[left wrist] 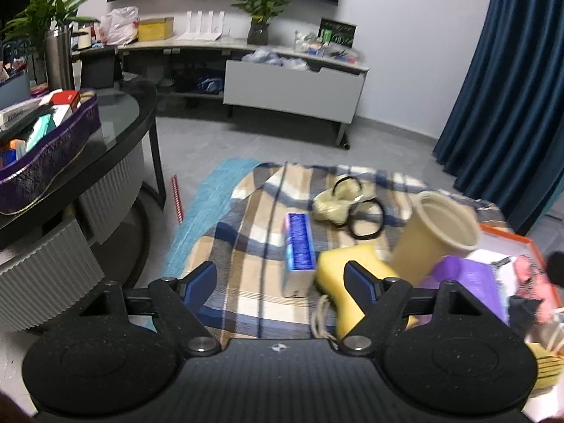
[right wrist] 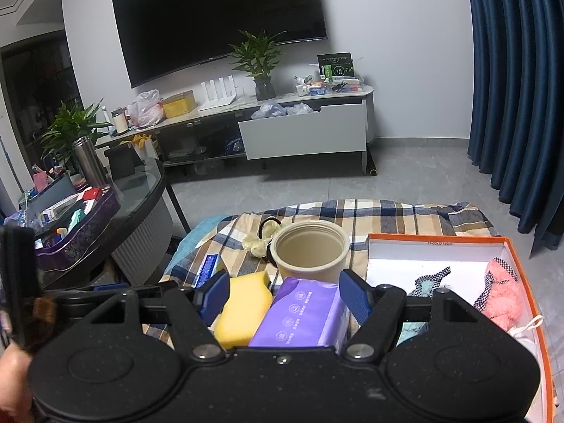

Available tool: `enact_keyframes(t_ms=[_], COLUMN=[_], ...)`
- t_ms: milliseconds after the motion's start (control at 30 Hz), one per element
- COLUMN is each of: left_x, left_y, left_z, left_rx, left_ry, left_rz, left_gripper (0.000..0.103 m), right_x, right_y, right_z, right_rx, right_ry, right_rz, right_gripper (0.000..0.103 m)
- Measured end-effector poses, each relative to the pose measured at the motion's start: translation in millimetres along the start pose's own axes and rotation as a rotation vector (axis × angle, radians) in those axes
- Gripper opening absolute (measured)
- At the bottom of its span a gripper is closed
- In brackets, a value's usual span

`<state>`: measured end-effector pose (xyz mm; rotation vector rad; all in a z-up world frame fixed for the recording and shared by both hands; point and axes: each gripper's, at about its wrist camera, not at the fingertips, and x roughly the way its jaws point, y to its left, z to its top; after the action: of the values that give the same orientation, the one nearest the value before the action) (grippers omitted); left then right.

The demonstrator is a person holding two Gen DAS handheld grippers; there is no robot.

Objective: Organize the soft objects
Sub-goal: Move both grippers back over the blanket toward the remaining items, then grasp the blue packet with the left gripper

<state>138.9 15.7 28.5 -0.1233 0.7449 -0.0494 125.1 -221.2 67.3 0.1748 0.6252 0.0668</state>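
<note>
On a plaid cloth (left wrist: 246,232) lie a yellow sponge (left wrist: 349,268), a purple tissue pack (left wrist: 469,278), a blue-and-white tissue packet (left wrist: 299,246), pale yellow earmuffs with black bands (left wrist: 338,204) and a beige cup (left wrist: 437,236). My left gripper (left wrist: 282,278) is open and empty, above the cloth, its right finger over the sponge. My right gripper (right wrist: 285,292) is open and empty, hovering over the sponge (right wrist: 243,310) and purple pack (right wrist: 303,313), the cup (right wrist: 310,250) just beyond. An orange-rimmed white box (right wrist: 521,257) at right holds a pink fluffy item (right wrist: 504,299) and checkered fabric pieces.
A dark glass table (left wrist: 120,112) with a purple basket of small boxes (left wrist: 53,148) stands at left. A TV cabinet with an open drawer (right wrist: 303,134) is across grey floor. Blue curtains (right wrist: 521,88) hang at right. A light blue mat (left wrist: 201,204) lies under the cloth's left edge.
</note>
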Motion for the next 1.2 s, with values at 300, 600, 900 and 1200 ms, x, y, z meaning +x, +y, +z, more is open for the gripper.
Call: enact_keyframes(t_ms=[300,600,900,1200], left_x=[40.6,83.2,100.3,78.0], left_y=[0.8,-5.7,-1.0,27.9], left_z=[8.3,17.3,12.2,26.5], left_rx=[0.004,0.026,0.057,0.058], left_ry=[0.046,0.083,0.128,0.077], left_rz=[0.019,0.021,-0.062,-0.081], left_gripper=[0.081,0.075,0.028,0.028], right_x=[12.9,32.8,79.0,169.1], right_y=[1.3,9.9,32.7,58.9], right_z=[11.1,27.2,55.1,83.5], right_rx=[-0.021,-0.060,-0.135,-0.240], right_ry=[0.009,0.025,0.084,0.281], right_rz=[0.000,-0.002,0.013,0.051], right_gripper=[0.083,0.082,0.082,0.083])
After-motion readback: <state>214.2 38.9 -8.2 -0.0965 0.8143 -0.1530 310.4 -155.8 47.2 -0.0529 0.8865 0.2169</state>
